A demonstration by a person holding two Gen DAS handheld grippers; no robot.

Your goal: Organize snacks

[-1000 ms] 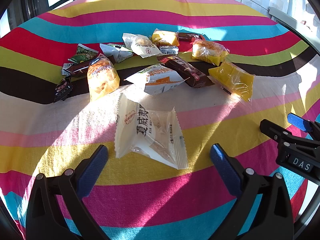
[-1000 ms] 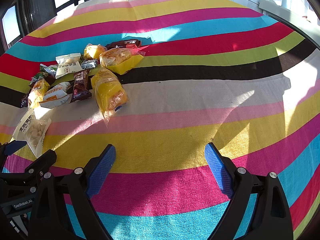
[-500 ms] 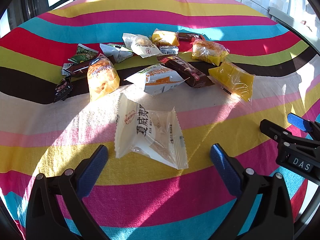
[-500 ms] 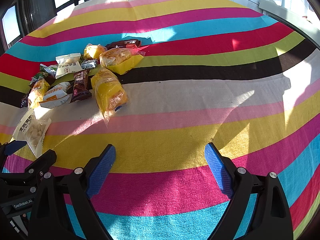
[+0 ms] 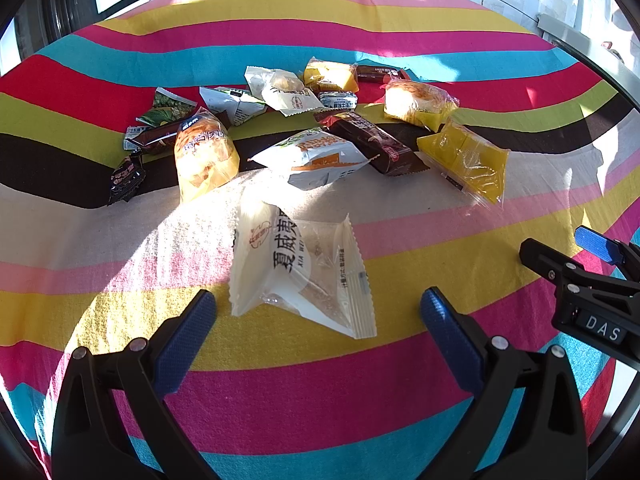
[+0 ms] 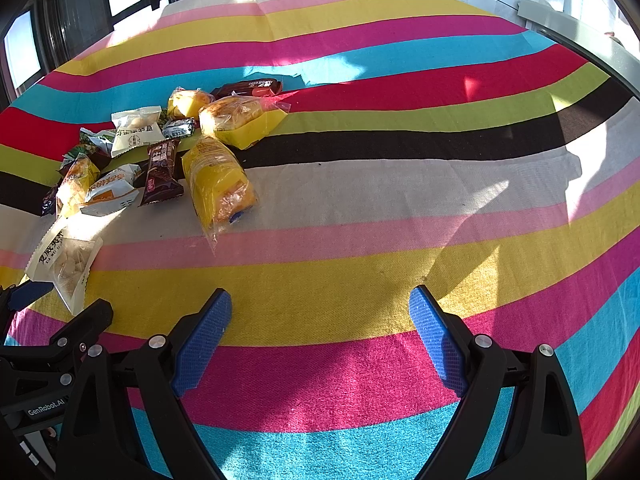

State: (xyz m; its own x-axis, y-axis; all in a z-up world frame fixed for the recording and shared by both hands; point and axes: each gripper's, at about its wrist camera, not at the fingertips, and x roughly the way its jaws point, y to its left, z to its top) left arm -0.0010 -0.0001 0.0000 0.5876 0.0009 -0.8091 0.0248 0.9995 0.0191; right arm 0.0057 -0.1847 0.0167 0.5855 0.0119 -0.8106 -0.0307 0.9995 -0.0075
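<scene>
Your left gripper [image 5: 318, 310] hangs low over the striped tablecloth [image 5: 280, 368] with its blue-padded fingers [image 5: 186, 340] spread wide and nothing between them; the white translucent snack packet [image 5: 300, 270] printed with black Chinese characters lies flat on the cloth just ahead of the tips, slightly left of the gap's centre, one corner reaching toward you. Your right gripper [image 6: 320, 320] is likewise spread apart and holds nothing, poised above bare yellow and pink stripes well to the right of the pile; from its camera you see that same white packet [image 6: 64, 260] at the far left, just ahead of the other gripper's tips. The rest of the snacks sit clustered farther back on the black and lime stripes. In the left wrist view you have a yellow wrapped cake [image 5: 466, 160] at the right edge of the group, a dark brown bar wrapper [image 5: 370, 142] beside it, a white and orange pouch [image 5: 314, 156] in the middle, and an orange-yellow puffed bag [image 5: 204, 154] to the left. Behind these lie a clear-wrapped bun on a yellow tray [image 5: 418, 104], a white pastry packet [image 5: 284, 90], a green leafy-print sachet [image 5: 168, 106] and a small black sachet [image 5: 126, 178] at the left fringe. Sunlight falls across the nearest packet and washes out its top edge.
</scene>
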